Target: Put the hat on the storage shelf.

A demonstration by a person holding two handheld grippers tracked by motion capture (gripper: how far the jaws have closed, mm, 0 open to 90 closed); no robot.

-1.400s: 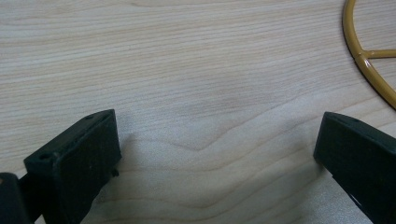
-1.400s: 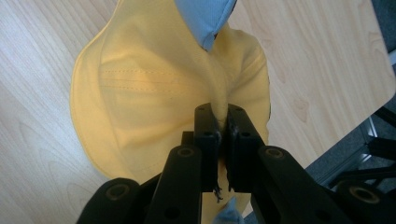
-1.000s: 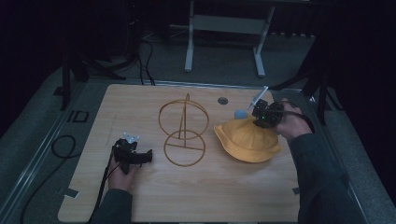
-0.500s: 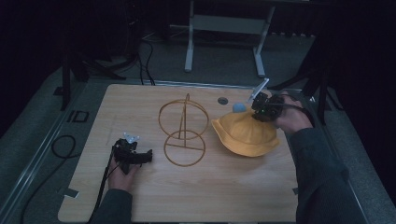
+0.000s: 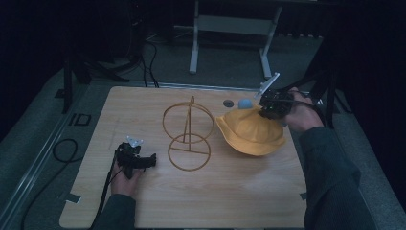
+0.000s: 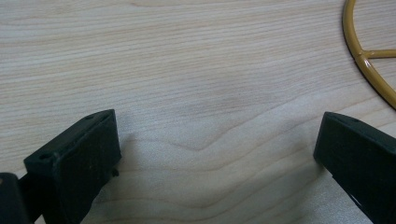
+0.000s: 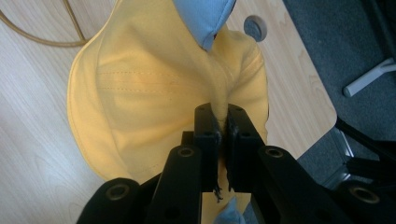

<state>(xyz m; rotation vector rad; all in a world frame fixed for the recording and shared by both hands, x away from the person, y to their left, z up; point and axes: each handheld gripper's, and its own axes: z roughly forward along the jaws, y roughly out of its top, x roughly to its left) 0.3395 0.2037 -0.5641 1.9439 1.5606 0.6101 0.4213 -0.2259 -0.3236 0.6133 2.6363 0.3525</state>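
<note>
Wooden table (image 5: 201, 201): wire stand (image 5: 188, 134), yellow hat (image 5: 250, 134).

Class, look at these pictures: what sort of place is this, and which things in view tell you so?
Probably a lab or studio set up for recording handling work, not a home. A bare wooden table stands on grey carpet in a dark room, cables trail across the floor, and a metal stand stands behind the table.

Yellow hat (image 5: 251, 132) with light-blue lining, golden wire stand (image 5: 188, 134), pale woodgrain table (image 5: 215, 191)
</note>
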